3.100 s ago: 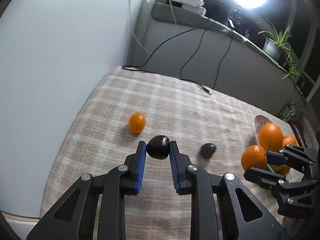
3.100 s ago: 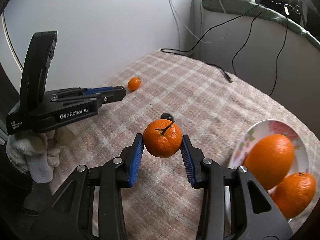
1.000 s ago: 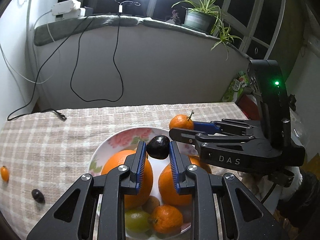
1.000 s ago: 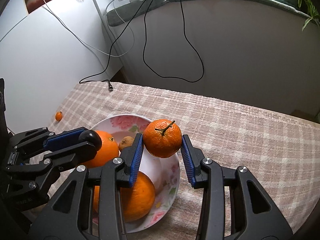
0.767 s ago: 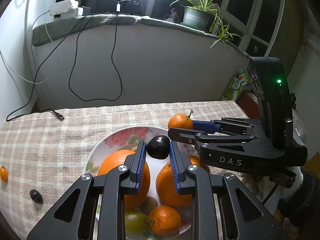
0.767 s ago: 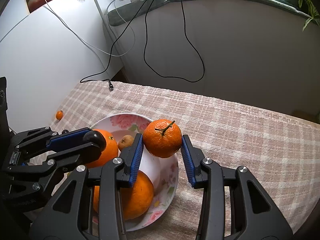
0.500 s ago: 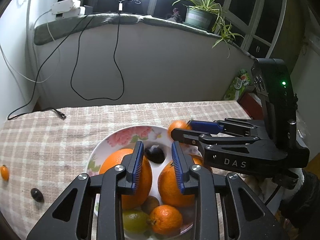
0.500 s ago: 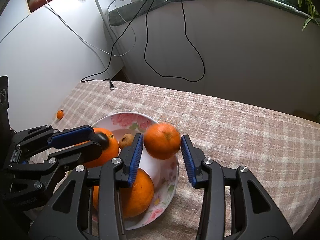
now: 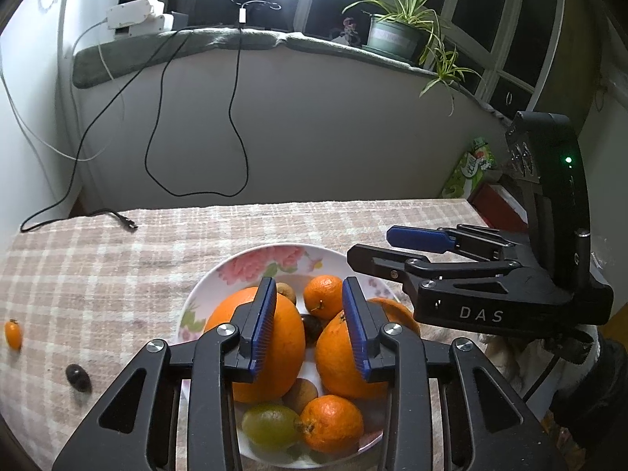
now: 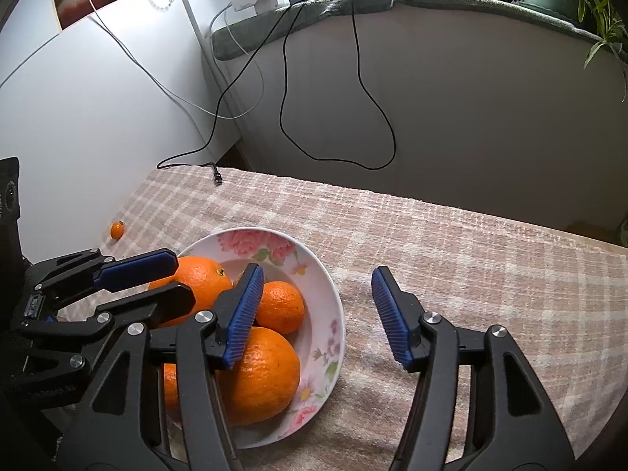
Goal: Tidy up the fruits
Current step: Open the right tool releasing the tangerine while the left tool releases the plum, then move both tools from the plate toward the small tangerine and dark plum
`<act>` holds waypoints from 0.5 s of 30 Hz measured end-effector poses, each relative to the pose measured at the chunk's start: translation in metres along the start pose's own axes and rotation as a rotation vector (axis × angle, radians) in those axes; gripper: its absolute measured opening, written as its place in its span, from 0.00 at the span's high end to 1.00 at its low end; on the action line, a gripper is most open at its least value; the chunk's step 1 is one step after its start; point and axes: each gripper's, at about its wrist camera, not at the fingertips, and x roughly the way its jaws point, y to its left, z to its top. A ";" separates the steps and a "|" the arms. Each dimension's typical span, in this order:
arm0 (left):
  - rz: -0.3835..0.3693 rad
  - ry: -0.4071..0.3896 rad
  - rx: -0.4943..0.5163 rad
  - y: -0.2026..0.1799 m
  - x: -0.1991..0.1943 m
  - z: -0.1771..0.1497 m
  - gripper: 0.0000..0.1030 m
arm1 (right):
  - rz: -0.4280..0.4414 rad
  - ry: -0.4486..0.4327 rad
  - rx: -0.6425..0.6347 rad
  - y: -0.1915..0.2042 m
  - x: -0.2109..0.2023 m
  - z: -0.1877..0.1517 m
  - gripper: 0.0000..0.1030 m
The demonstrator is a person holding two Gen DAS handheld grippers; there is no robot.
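Both grippers hang over the floral plate [image 9: 251,265], jaws parted and holding nothing: the left gripper [image 9: 308,324] and the right gripper [image 10: 316,316] have just been opening, so each reads as having let its fruit fall into the dish, with nothing left between the blue pads. Contents of plate, nearest first in the left wrist view: one green fruit [image 9: 270,426]; one small mandarin [image 9: 333,423] beside it; two or three small brownish fruits tucked between the big ones, number uncertain; three large oranges, of which the left [image 9: 288,347] and the middle [image 9: 340,357] show well and the third peeks out behind the right pad; one dark fruit [image 9: 313,327] wedged in the gap between the first two; one stemmed mandarin [image 9: 324,296] at the back. Off the plate, still to be gathered, on the checked cloth [image 9: 98,271]: one dark fruit [image 9: 77,377], one kumquat [image 9: 12,333], well apart from the plate. Beyond: one loose cable end [image 9: 127,223]; one potted plant [image 9: 396,35] on the sill.
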 end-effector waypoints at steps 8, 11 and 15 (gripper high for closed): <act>0.024 -0.023 0.015 -0.006 -0.011 0.000 0.44 | -0.034 -0.037 -0.006 0.004 -0.011 0.002 0.27; 0.047 -0.028 0.018 -0.007 -0.015 -0.001 0.39 | -0.041 -0.044 0.002 0.004 -0.013 0.003 0.18; 0.060 -0.037 0.020 -0.006 -0.020 -0.003 0.36 | -0.049 -0.061 0.008 0.003 -0.019 0.004 0.16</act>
